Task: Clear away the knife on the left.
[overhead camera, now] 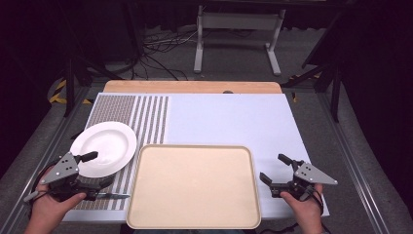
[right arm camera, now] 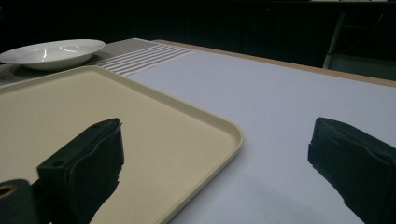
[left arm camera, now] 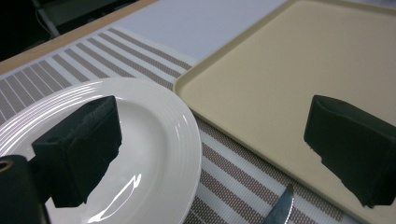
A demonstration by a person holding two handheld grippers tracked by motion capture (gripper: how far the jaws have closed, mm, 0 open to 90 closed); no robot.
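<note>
Jaws of the left gripper (overhead camera: 92, 169) stand wide and hold nothing; in the left gripper view one jaw hangs over the white plate (left arm camera: 154, 154) and the other over the near corner of the beige tray (left arm camera: 280, 79). A knife (overhead camera: 111, 196) lies on the striped mat (overhead camera: 146, 117) just beside the tray's left edge, below the plate and close to the left hand (overhead camera: 51, 207). The right gripper (overhead camera: 276, 171) is likewise wide and empty, one jaw above the tray's right rim and the other above the bare desk (overhead camera: 229, 117).

Risks, judged from this layout: the plate sits on the mat very close to the tray's corner, so a pinch on its thin, glossy rim could slip, and a tilted lift could knock it against the tray's raised rim. The knife lies flat and thin; jaws closing on it may skid along the mat or push the blade under the tray's rim. The tray overhangs the near edge of the desk, so a shove from either gripper could tip it toward the person.

No brand, label or readable writing appears on the plate, tray, mat or grippers.
</note>
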